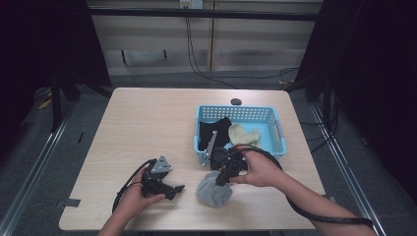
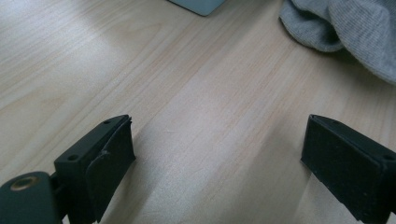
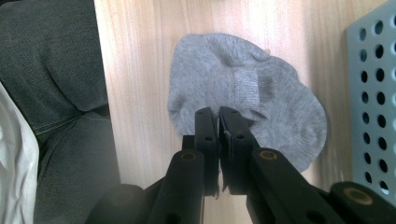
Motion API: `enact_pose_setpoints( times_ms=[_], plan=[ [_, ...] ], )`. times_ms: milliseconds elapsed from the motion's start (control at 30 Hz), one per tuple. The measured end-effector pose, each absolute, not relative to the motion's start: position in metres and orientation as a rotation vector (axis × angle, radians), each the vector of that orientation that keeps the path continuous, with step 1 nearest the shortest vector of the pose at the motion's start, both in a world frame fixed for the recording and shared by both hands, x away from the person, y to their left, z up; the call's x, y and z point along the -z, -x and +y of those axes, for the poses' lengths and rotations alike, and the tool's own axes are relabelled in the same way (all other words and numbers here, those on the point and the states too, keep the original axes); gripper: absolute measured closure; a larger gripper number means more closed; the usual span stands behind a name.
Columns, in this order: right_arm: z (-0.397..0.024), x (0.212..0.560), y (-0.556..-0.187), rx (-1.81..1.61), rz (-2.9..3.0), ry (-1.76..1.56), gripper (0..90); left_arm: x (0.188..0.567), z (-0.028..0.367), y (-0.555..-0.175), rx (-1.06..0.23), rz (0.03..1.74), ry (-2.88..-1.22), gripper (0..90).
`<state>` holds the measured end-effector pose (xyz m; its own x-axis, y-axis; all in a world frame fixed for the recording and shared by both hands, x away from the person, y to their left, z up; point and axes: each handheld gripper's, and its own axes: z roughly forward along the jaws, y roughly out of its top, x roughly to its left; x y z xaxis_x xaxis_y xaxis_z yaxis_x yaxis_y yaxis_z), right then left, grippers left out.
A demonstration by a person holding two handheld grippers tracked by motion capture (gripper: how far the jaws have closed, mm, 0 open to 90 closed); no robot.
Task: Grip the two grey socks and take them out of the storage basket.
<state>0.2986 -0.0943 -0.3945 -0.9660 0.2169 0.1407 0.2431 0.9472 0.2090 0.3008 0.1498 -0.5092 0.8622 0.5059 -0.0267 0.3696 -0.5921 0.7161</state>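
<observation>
A grey sock (image 1: 214, 191) lies bunched on the table near the front edge, just in front of the blue basket (image 1: 236, 109). My right gripper (image 1: 220, 181) points down onto it. In the right gripper view its jaws stand pressed together, and my right gripper (image 3: 218, 112) pinches a raised fold of the grey sock (image 3: 280, 107). My left gripper (image 1: 174, 191) rests low over bare wood to the left of the sock. In the left gripper view my left gripper (image 2: 217, 149) is open with nothing between the jaws, and the grey sock (image 2: 345, 28) lies ahead at the upper right.
The basket holds a black cloth (image 1: 214, 130) and a pale yellow sock (image 1: 243, 133). Its perforated wall (image 3: 373, 93) stands right beside the grey sock. A small dark disc (image 1: 236, 102) lies behind the basket. The person's jeans-clad legs (image 3: 51, 93) are past the table's front edge.
</observation>
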Motion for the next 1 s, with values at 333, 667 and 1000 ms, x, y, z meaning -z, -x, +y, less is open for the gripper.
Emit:
enact_pose_setpoints(
  times_ms=[333, 667, 1000],
  plan=[
    [-0.091, 0.4, -0.299, 0.335, -2.997, 0.337, 84.8, 0.51, 0.149, -0.301, -0.229, 0.635, -2.261, 8.5],
    [-0.097, 0.398, -0.295, 0.365, -3.01, 0.395, 58.2, 0.509, 0.15, -0.301, -0.23, 0.63, -2.269, 8.5],
    [-0.125, 0.394, -0.294, 0.396, -3.036, 0.493, 40.3, 0.51, 0.149, -0.301, -0.226, 0.636, -2.259, 8.3]
  ],
)
